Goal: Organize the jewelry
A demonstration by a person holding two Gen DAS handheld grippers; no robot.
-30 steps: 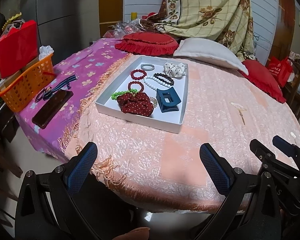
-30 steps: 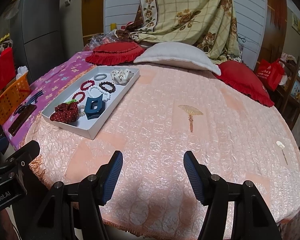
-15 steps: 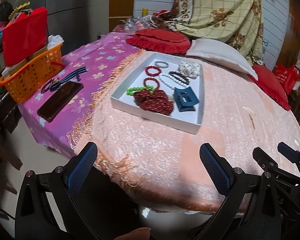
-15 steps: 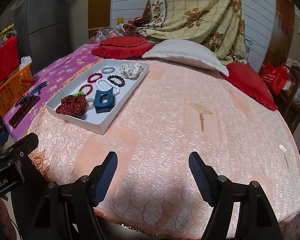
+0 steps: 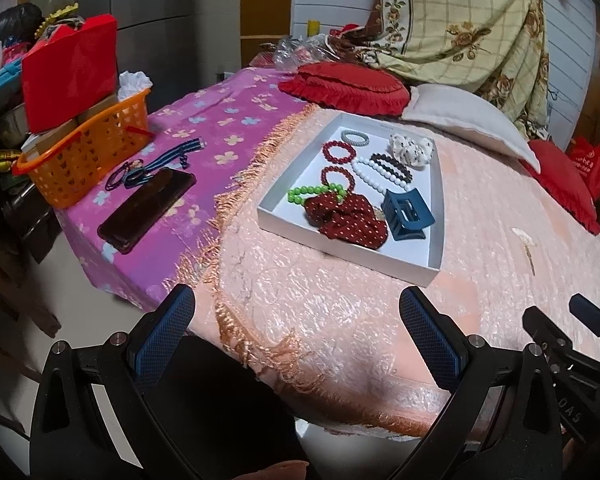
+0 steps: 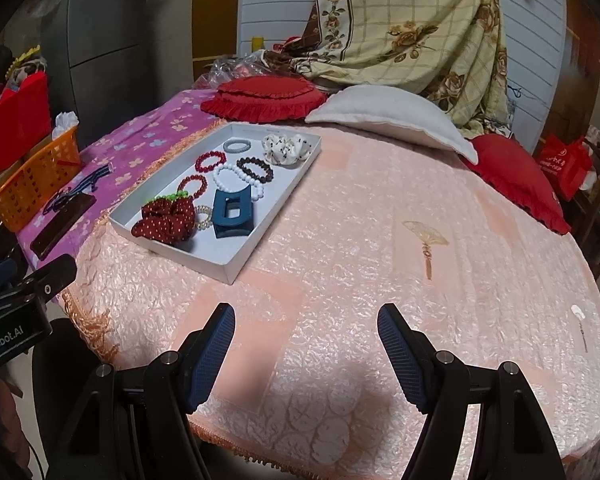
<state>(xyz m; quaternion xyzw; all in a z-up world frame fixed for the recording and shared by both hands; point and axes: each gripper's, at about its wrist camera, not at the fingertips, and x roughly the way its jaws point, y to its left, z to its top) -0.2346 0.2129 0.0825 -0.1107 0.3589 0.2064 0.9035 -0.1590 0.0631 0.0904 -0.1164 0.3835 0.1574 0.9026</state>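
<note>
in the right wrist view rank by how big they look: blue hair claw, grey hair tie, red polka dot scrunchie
1. red polka dot scrunchie
2. blue hair claw, slightly smaller
3. grey hair tie, though it lies farther from the camera, which shrinks it.

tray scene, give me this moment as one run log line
phase: approach | left gripper: open, empty | right gripper: open, empty, jaws just widened | tray: on pink cover, untouched | clip: in tray

Both wrist cams angled down from bed's near edge, left further left; share shallow white cardboard tray (image 5: 396,266) (image 6: 180,246).
</note>
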